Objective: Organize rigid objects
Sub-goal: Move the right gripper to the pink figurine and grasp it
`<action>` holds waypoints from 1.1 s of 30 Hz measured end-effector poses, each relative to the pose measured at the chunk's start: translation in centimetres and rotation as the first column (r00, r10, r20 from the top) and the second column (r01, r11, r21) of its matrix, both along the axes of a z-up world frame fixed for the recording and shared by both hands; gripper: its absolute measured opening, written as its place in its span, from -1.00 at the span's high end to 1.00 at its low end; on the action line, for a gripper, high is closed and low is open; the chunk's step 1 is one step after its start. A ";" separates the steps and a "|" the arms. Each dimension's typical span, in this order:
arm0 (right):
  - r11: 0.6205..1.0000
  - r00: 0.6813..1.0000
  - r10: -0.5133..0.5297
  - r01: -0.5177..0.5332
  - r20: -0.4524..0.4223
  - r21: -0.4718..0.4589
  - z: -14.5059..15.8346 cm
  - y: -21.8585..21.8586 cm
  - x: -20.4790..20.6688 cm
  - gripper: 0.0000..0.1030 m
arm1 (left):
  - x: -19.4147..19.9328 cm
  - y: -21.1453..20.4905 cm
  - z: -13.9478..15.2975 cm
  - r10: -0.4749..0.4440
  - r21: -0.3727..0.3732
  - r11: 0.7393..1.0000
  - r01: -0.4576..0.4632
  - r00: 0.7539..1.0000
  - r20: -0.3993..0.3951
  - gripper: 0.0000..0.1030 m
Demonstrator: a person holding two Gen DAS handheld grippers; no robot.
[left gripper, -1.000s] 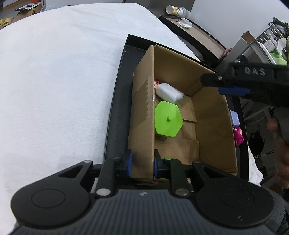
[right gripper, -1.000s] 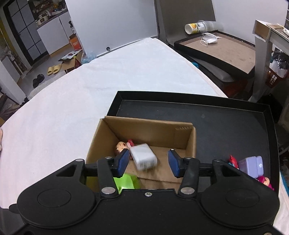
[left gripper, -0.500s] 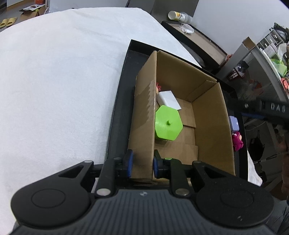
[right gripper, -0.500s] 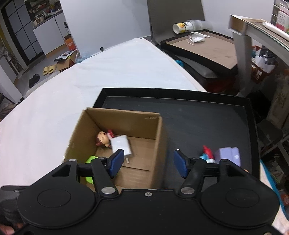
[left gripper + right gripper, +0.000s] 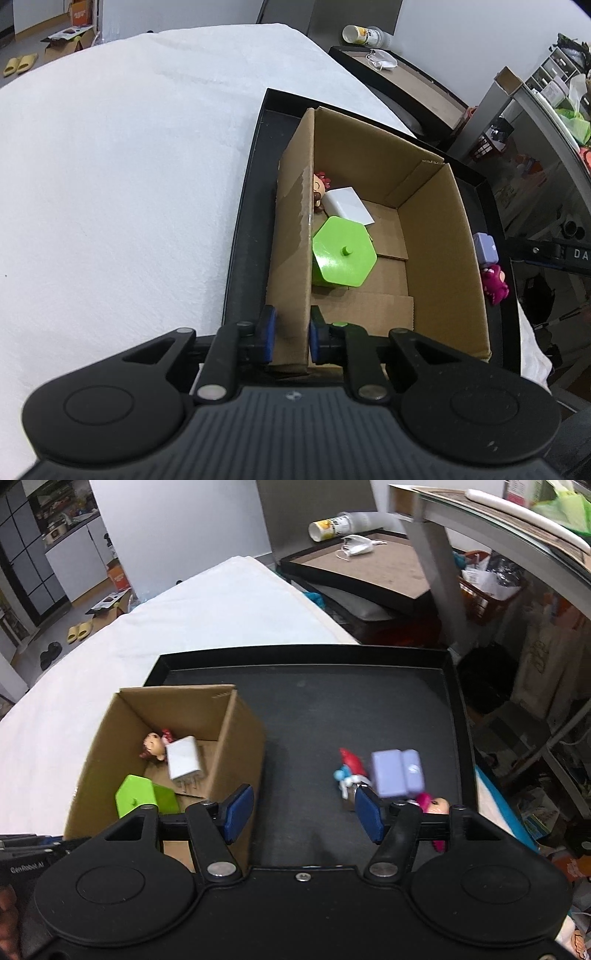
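An open cardboard box [image 5: 436,236] stands in a black tray [image 5: 247,221]. My left gripper [image 5: 289,328] is shut on the box's near left wall. In the box lie a green hexagonal case [image 5: 343,254], a white charger [image 5: 347,208] and a small doll [image 5: 319,184]. My right gripper [image 5: 302,810] hangs open and empty over the bare tray floor [image 5: 332,701], to the right of the box [image 5: 240,731]. Just beyond its right finger lie a purple case [image 5: 397,771], a blue and red figure [image 5: 349,768] and a pink-haired doll [image 5: 434,805].
The tray sits on a white padded surface [image 5: 129,166]. A magenta bear toy [image 5: 493,282] lies beside the purple case [image 5: 484,245] at the tray's right side. Past the tray are a second tray [image 5: 369,572] with a mask and a cup, and a metal table leg [image 5: 432,554].
The white charger has dropped from the right gripper's jaws into the box. The right gripper has widened and swung right, from over the box to over the tray floor. The left gripper keeps its hold.
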State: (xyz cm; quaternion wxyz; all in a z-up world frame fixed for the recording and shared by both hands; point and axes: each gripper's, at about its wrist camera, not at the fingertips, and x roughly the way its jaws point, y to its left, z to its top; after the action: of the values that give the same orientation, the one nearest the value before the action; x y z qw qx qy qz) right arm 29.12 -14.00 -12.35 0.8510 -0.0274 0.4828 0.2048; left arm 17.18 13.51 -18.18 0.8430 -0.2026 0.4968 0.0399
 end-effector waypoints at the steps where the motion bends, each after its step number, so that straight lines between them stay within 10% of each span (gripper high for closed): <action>1: 1.000 1.000 -0.003 0.003 -0.001 0.000 -0.1 -0.4 0.0 -0.18 | 0.0 -0.1 0.0 0.000 0.005 1.000 0.000 1.000 -0.002 0.67; 33: 0.987 0.989 -0.118 0.126 -0.087 0.099 -5.2 -10.6 1.8 -0.18 | 1.0 -1.8 0.2 0.018 0.105 0.994 -0.012 0.998 -0.061 0.68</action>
State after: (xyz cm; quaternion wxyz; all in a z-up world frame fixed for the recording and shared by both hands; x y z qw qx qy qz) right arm 30.93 -24.64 -17.59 0.8420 0.0549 0.5063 0.1781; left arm 18.14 11.66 -18.01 0.8363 -0.1604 0.5184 0.0786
